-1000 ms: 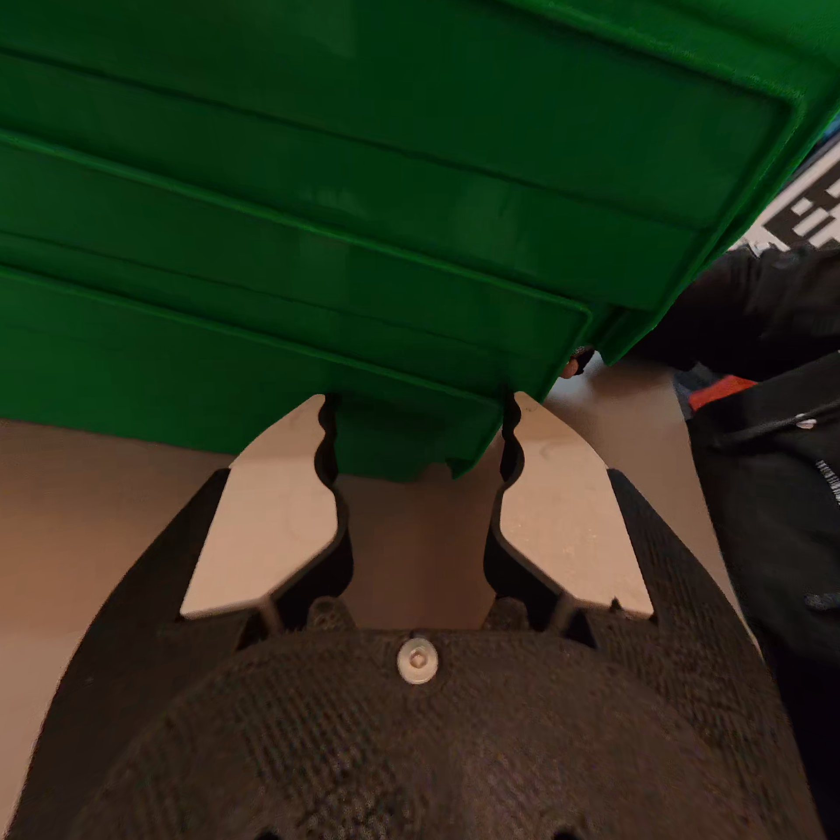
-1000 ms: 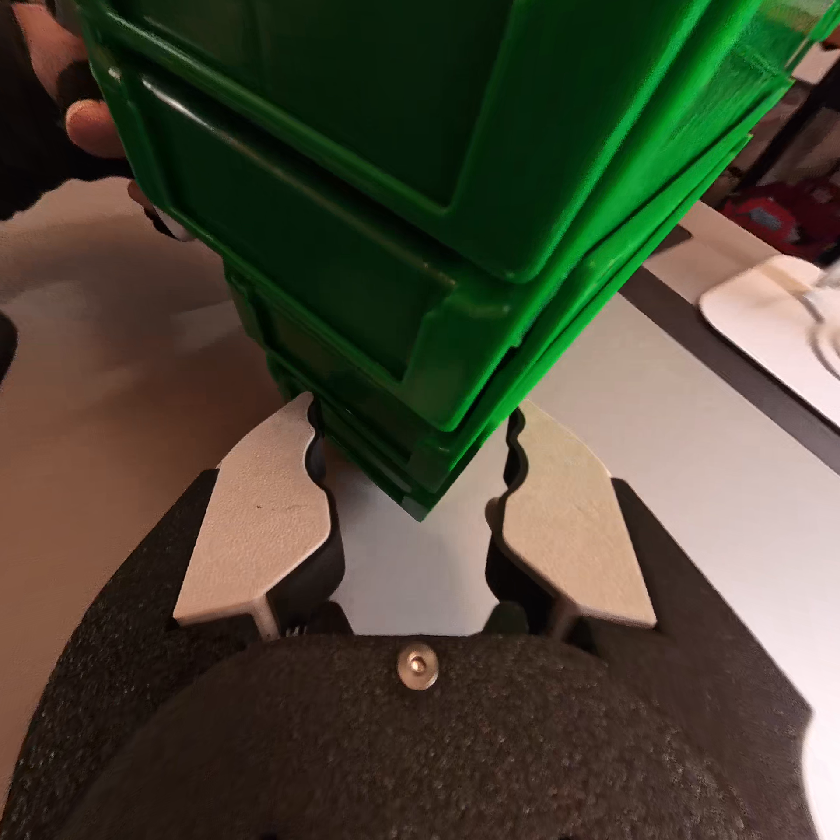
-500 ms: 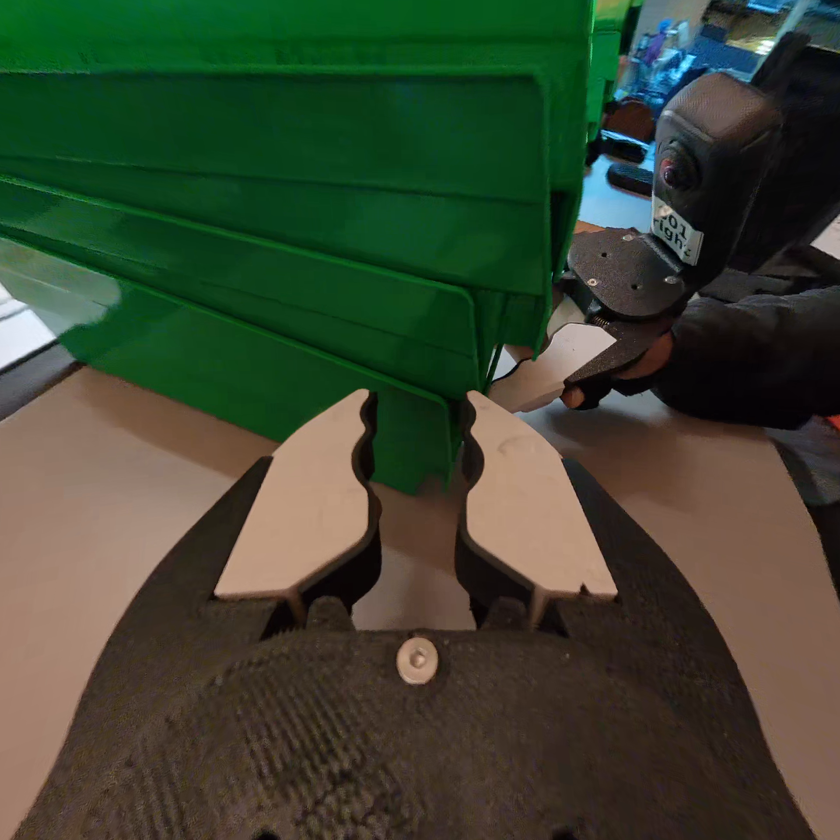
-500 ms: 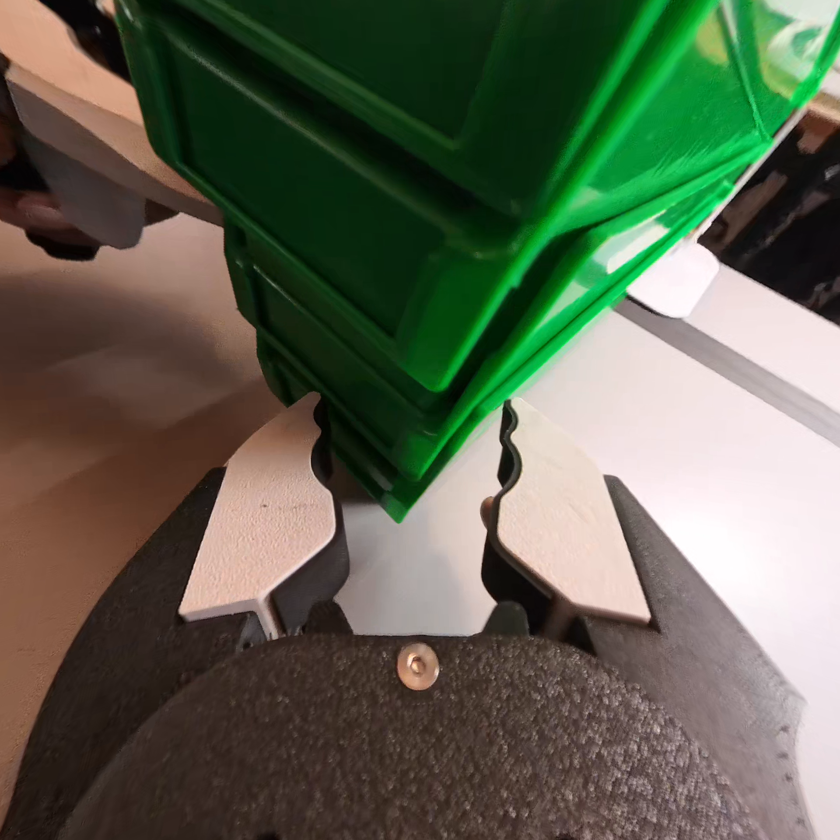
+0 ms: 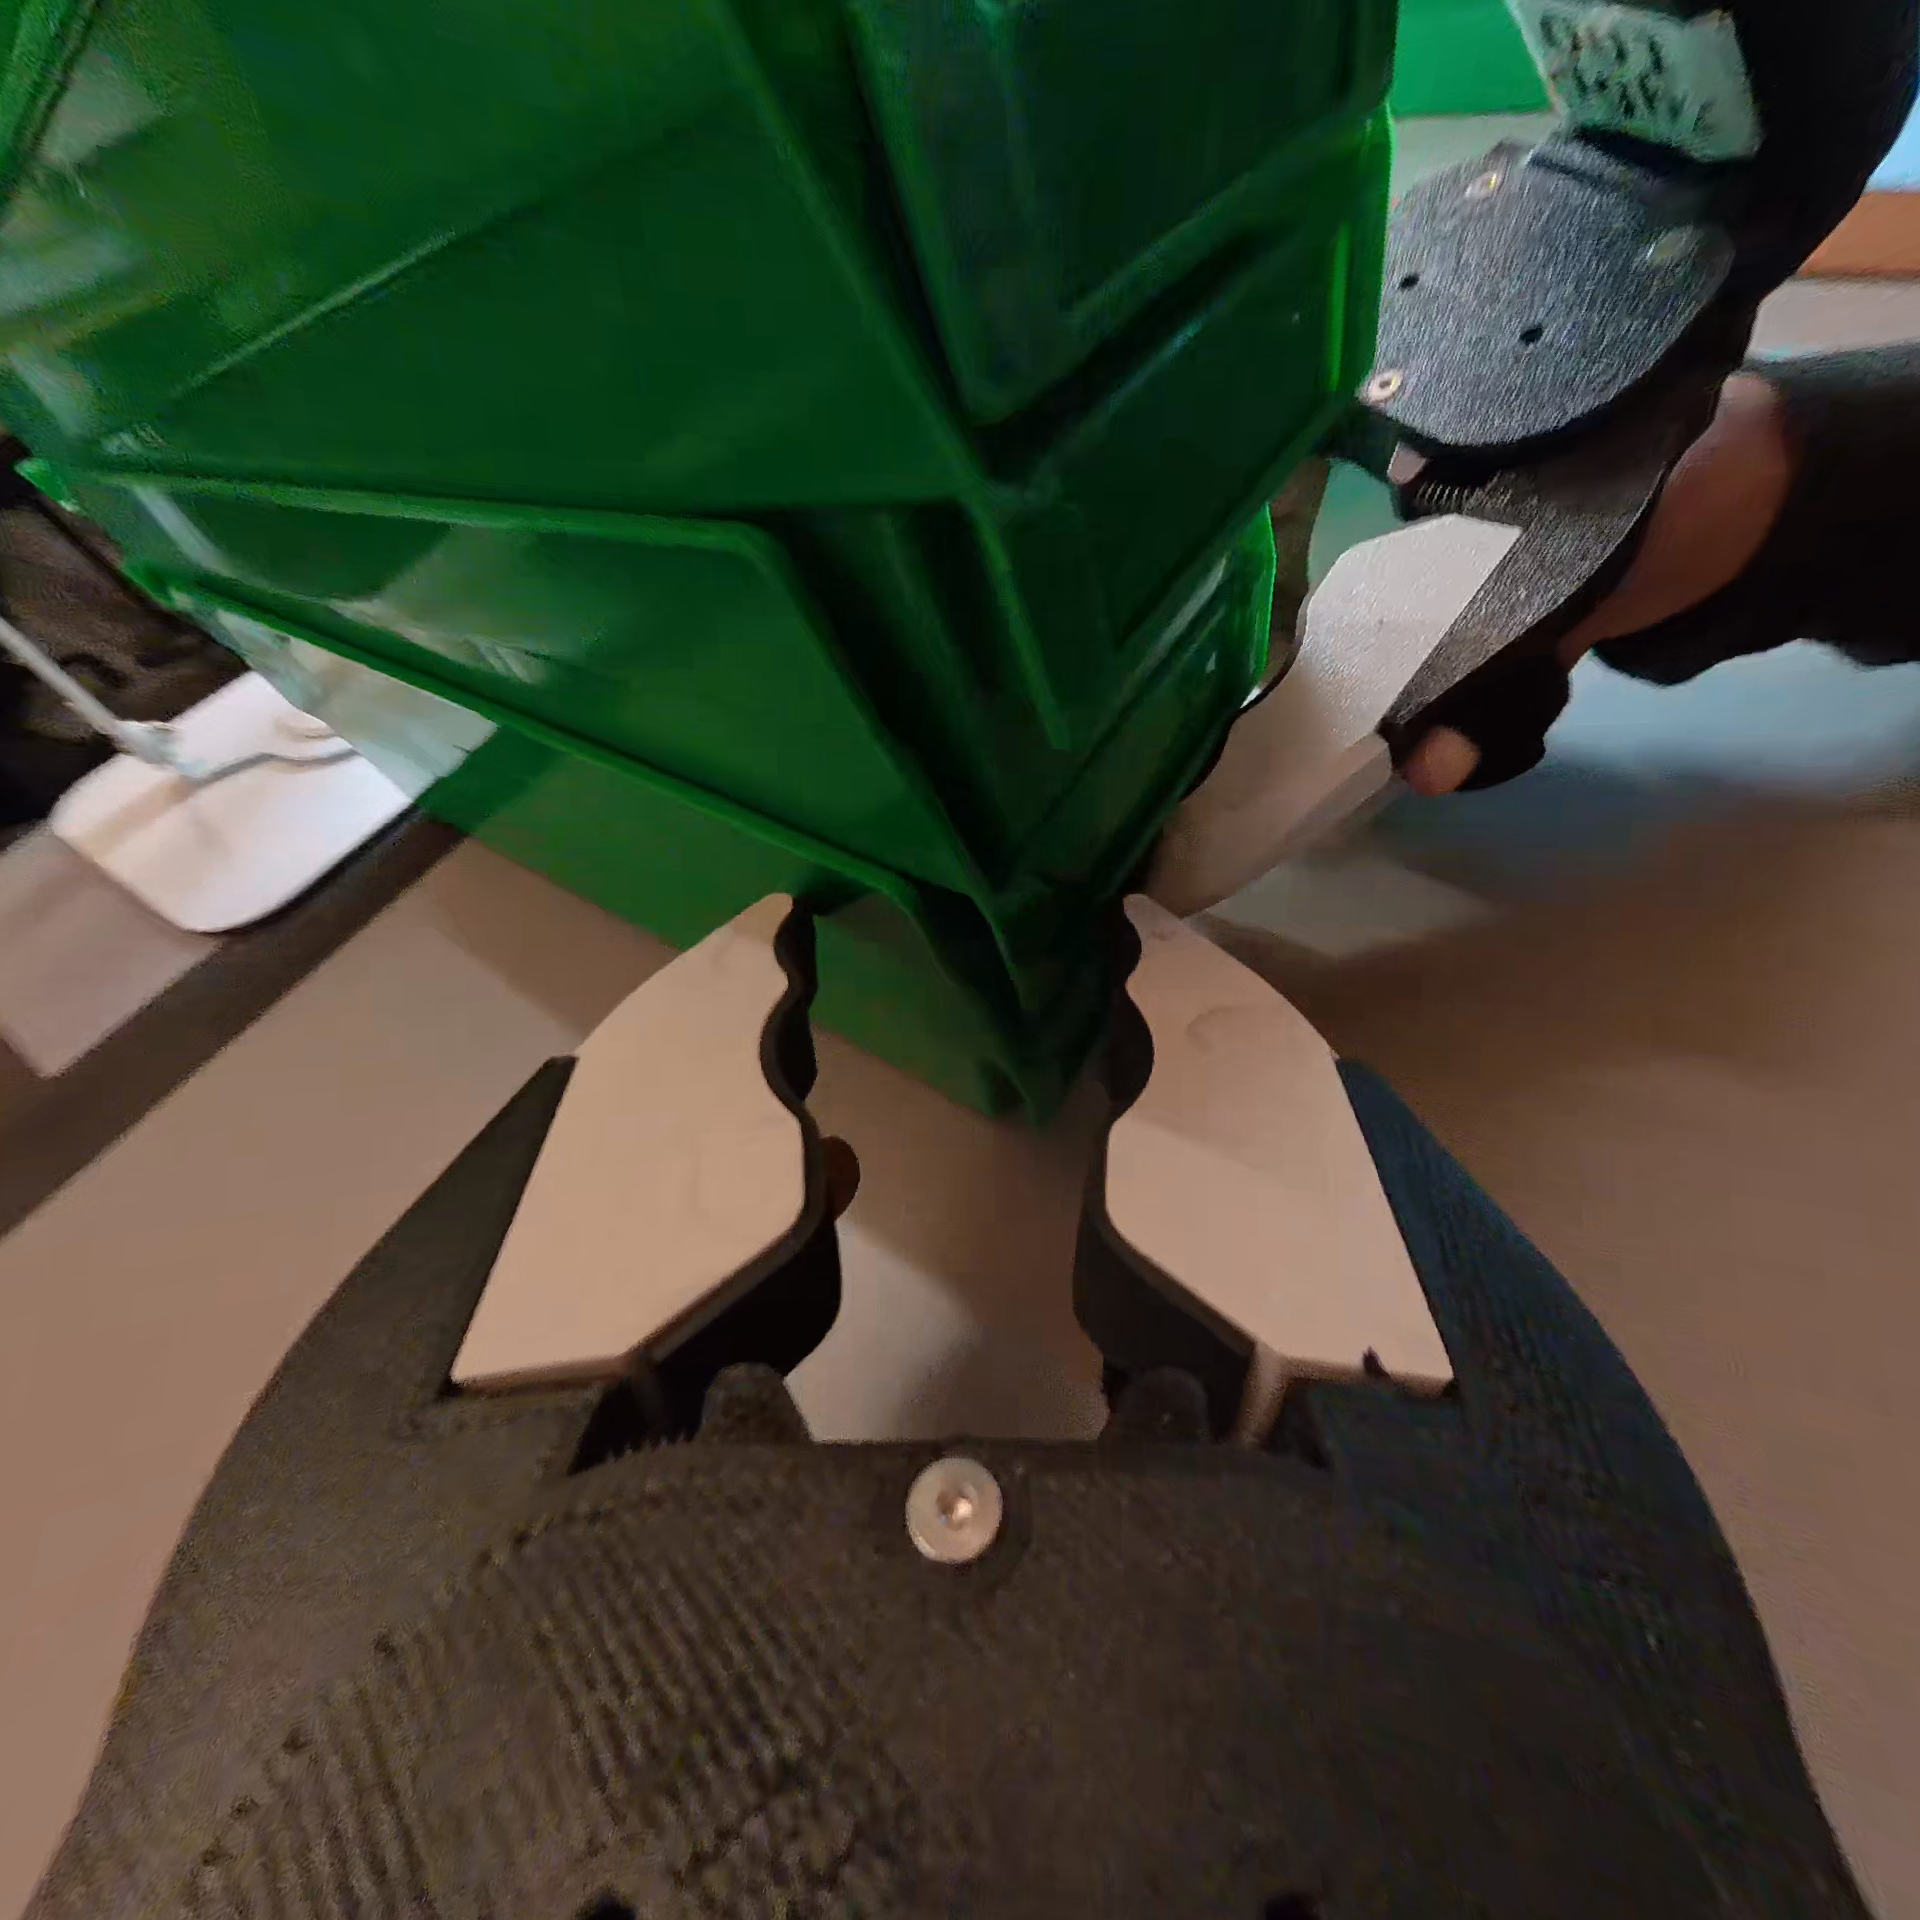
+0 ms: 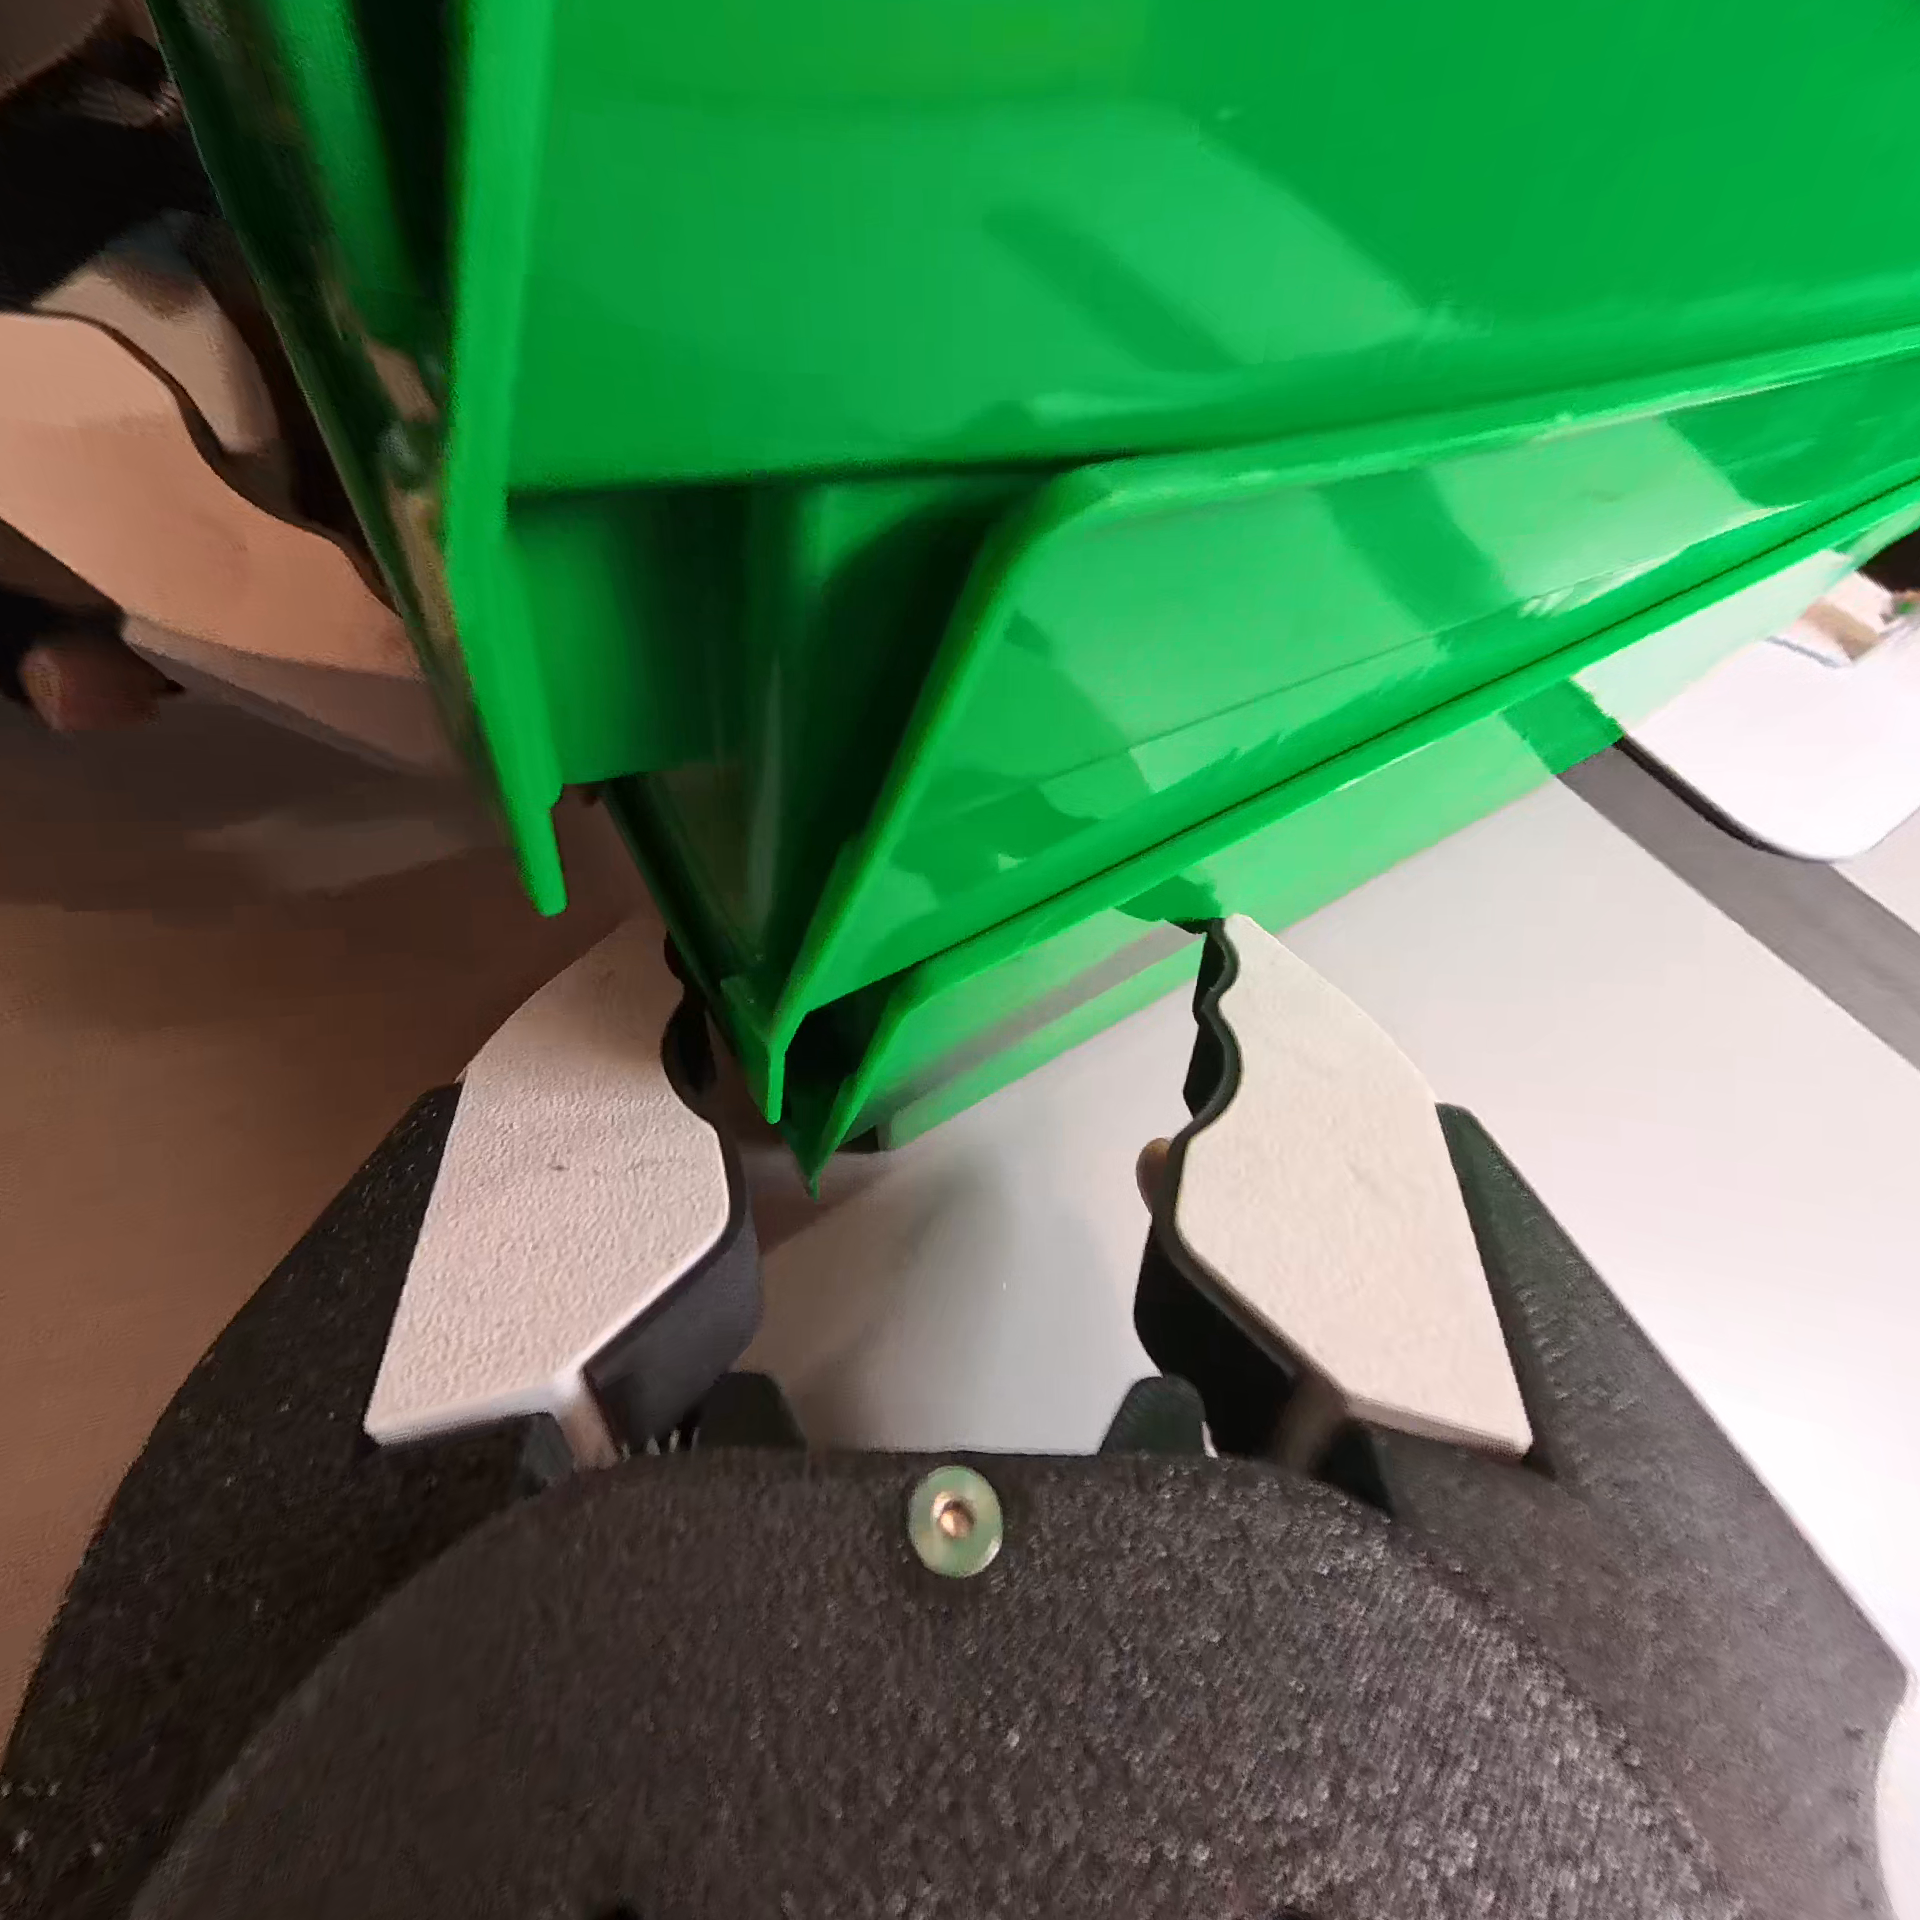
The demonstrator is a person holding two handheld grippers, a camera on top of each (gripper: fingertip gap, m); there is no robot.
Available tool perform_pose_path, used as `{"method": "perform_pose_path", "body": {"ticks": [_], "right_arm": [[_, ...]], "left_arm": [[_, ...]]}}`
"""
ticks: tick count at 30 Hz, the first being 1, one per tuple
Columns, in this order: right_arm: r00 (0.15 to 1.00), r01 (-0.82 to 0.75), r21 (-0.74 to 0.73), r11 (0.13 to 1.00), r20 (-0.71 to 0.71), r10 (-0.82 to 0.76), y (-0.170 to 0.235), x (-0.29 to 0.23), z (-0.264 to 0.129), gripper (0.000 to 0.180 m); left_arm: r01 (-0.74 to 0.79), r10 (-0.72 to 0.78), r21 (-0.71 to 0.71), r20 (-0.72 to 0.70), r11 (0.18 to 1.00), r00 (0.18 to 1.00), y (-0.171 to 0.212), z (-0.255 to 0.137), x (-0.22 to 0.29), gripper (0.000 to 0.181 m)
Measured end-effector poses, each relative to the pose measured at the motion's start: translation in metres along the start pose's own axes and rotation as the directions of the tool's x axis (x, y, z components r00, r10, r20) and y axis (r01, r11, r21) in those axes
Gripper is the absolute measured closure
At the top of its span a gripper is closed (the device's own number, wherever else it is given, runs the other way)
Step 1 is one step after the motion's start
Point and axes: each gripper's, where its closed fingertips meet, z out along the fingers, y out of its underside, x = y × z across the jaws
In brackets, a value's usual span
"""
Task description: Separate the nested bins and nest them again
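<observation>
A stack of nested green bins [image 5: 623, 416] stands on the table and fills the top of both views [image 6: 1143, 260]. My left gripper [image 5: 961, 914] is partly open. Its fingertips sit on either side of the bottom bin's corner [image 5: 914, 997] and touch it. My right gripper [image 6: 940, 956] is open wide around another low corner of the stack [image 6: 1039, 1029]. Its left finger is against the corner. The right gripper also shows in the left wrist view [image 5: 1299, 748], held by a gloved hand [image 5: 1683, 520]. A finger of the left gripper shows at the left of the right wrist view [image 6: 291, 665].
The table [image 5: 1558, 1143] is pale beige-grey. A dark strip [image 5: 208, 997] crosses it behind the bins. A white tray-like slab [image 5: 208, 831] lies beyond the strip, with a wire on it. It also shows in the right wrist view [image 6: 1787, 769].
Both views have swung round the stack, from its sides to its corners. The left jaws narrowed, then widened again. The right jaws have opened wider. The frames are motion-blurred.
</observation>
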Motion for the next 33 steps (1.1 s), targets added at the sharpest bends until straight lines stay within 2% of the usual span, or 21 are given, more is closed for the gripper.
{"method": "perform_pose_path", "body": {"ticks": [2, 6, 11, 15, 20, 25, 28, 33], "right_arm": [[1.000, 0.020, 0.012, 1.000, 0.014, -0.020, -0.002, -0.003, 0.003, 0.089], [1.000, 0.023, 0.040, 0.999, -0.013, -0.023, -0.003, -0.015, 0.003, 0.090], [0.995, 0.074, 0.001, 0.997, -0.063, -0.074, -0.001, -0.024, 0.000, 0.094], [0.996, 0.036, 0.080, 0.996, -0.080, -0.029, -0.017, -0.026, -0.020, 0.100], [0.992, 0.064, 0.145, 0.987, -0.117, -0.048, -0.034, -0.028, -0.035, 0.106], [0.978, 0.113, 0.189, 0.975, -0.197, -0.075, -0.039, -0.022, -0.039, 0.113], [0.983, 0.089, 0.216, 0.972, -0.179, -0.050, -0.038, -0.024, -0.038, 0.118], [0.988, 0.080, 0.245, 0.966, -0.150, -0.044, -0.042, -0.028, -0.042, 0.128]], "left_arm": [[-0.016, 0.016, 0.002, 0.036, 1.000, 0.999, 0.002, -0.003, -0.001, 0.128], [-0.021, 0.021, 0.028, 0.023, 0.999, 1.000, 0.006, -0.014, 0.002, 0.128], [-0.023, 0.023, 0.036, 0.007, 0.999, 1.000, 0.009, -0.022, 0.006, 0.124], [-0.010, 0.010, 0.081, -0.003, 0.997, 1.000, 0.004, -0.031, 0.008, 0.123], [-0.044, 0.042, 0.092, 0.029, 0.995, 0.999, 0.001, -0.038, 0.005, 0.125], [-0.013, -0.011, 0.207, 0.115, 0.978, 0.993, -0.022, -0.058, -0.003, 0.124], [-0.035, -0.006, 0.239, 0.166, 0.970, 0.986, -0.025, -0.065, -0.010, 0.125], [-0.021, -0.019, 0.258, 0.151, 0.966, 0.988, -0.026, -0.067, -0.011, 0.130]]}}
